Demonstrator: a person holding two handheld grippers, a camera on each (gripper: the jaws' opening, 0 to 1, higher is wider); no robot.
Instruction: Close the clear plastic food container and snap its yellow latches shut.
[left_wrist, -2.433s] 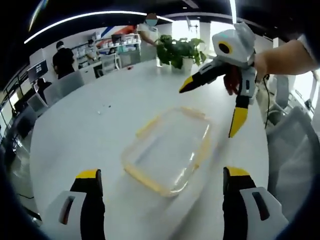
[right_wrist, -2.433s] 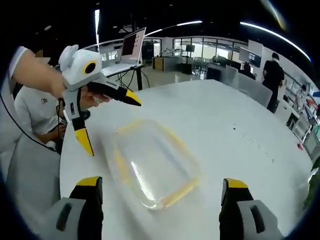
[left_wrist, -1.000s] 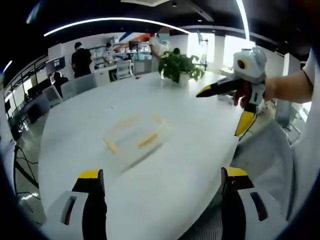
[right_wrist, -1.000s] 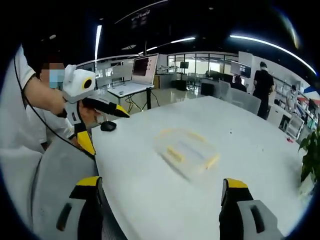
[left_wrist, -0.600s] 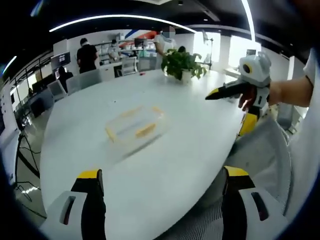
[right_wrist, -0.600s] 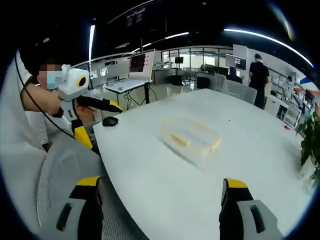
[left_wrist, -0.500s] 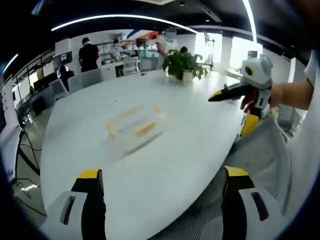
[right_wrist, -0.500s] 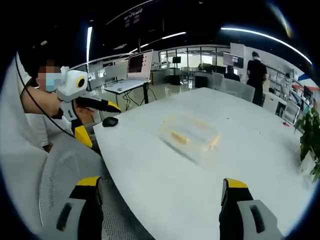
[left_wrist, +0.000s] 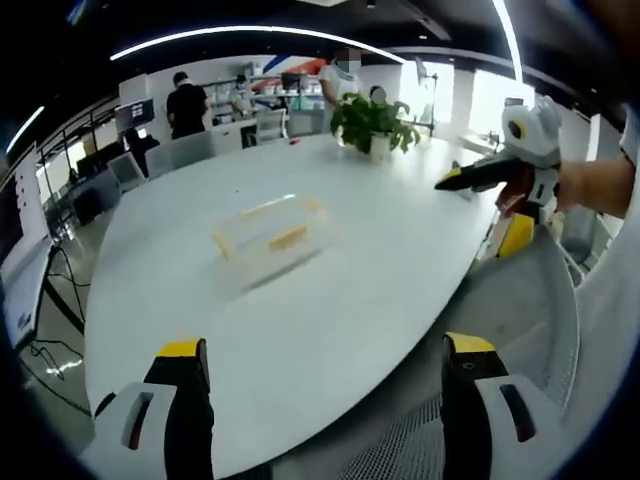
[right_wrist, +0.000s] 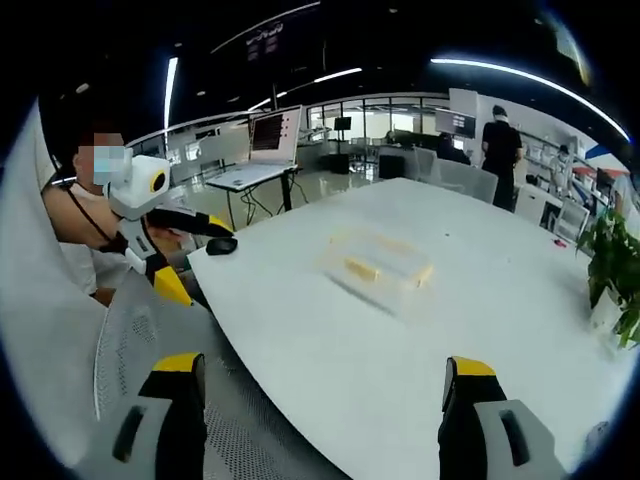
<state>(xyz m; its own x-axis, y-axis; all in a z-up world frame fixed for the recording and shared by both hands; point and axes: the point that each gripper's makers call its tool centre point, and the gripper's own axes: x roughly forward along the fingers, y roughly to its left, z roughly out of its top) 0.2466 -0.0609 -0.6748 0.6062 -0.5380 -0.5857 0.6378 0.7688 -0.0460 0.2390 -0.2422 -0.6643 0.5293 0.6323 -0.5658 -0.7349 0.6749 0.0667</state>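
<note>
- Left gripper view: the clear plastic food container (left_wrist: 270, 232) is seen left of centre in the frame, resting on the white round table (left_wrist: 330, 300) well apart from everything else.
- Its lid appears to be down, with yellow latches (left_wrist: 288, 237) along its edges; whether these are snapped cannot be told, as the detail is too small.
- The left gripper (left_wrist: 320, 420) is held at the bottom of the frame with its jaws spread wide and nothing between them; the container lies far ahead and slightly left of the gap.
- The container's long axis runs from lower left to upper right of the frame.
- The right gripper (left_wrist: 490, 200) is seen at the upper right, off the table's edge, also released and empty.
- A potted plant (left_wrist: 372, 120) stands at the far side of the table.
- Right gripper view: the container (right_wrist: 380, 265) sits just above the frame's centre, far ahead of the right gripper (right_wrist: 320, 420), whose jaws are wide apart and empty.
- The left gripper (right_wrist: 185, 250) appears at the left, by a computer mouse (right_wrist: 221, 245).
- Neither gripper is judged clearly nearer; both are well back, so a long reach would be needed to press any latch.
</note>
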